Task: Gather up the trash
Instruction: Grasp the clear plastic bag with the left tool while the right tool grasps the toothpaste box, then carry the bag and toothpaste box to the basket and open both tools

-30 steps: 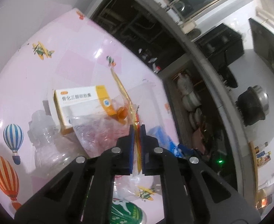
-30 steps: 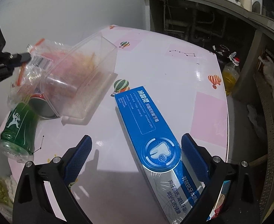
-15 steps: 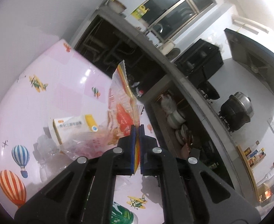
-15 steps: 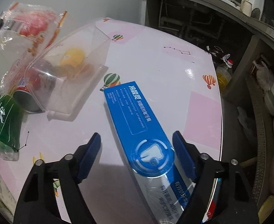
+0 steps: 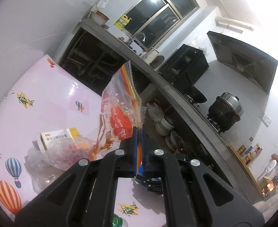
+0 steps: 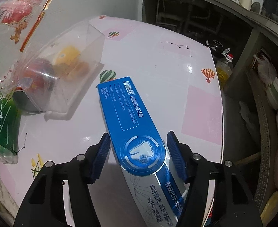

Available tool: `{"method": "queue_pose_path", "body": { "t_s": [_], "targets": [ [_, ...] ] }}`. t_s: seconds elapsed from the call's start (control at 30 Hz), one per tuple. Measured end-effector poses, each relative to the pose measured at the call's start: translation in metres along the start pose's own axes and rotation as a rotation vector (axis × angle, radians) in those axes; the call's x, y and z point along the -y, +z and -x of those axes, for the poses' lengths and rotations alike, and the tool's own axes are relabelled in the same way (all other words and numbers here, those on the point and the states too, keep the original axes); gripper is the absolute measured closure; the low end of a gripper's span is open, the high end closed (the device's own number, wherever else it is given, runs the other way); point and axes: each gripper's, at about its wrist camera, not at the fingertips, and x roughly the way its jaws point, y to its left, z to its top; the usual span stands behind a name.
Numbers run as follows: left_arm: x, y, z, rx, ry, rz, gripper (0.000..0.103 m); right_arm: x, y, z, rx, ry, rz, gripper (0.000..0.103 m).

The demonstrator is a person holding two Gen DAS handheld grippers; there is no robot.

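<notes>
My left gripper [image 5: 138,132] is shut on a clear snack wrapper [image 5: 118,113] with red print and holds it up above the pink table [image 5: 53,94]; the wrapper also shows in the right wrist view [image 6: 16,17]. My right gripper [image 6: 138,151] is open, its pads on either side of a long blue toothpaste box [image 6: 133,123] lying on the table, not touching it. A white and orange medicine box [image 5: 59,137] lies among crumpled clear plastic [image 5: 53,155].
A clear plastic container [image 6: 63,66] lies on its side over a red can [image 6: 33,87]. A green bottle [image 6: 1,124] lies at the left edge. The table edge [image 6: 221,113] drops off on the right, with an oil bottle [image 6: 224,66] beyond it.
My left gripper has lifted the wrapper higher off the trash pile. My right gripper has moved forward around the toothpaste box and its jaws have narrowed.
</notes>
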Motion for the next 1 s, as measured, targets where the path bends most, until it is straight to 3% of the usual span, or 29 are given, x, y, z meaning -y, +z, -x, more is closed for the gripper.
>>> {"method": "queue_pose_path", "body": {
  "t_s": [0.27, 0.5, 1.0],
  "targets": [
    [0.015, 0.001, 0.011, 0.059, -0.092, -0.046, 0.101, 0.004, -0.006, 0.014, 0.035, 0.015, -0.073, 0.051],
    [0.034, 0.001, 0.016, 0.069, -0.106, -0.111, 0.101, 0.020, -0.015, 0.037, 0.096, 0.022, -0.217, 0.052],
    [0.091, -0.018, -0.039, -0.088, -0.158, -0.257, 0.101, 0.071, -0.061, 0.104, 0.301, 0.036, -0.496, 0.053]
  ]
}}
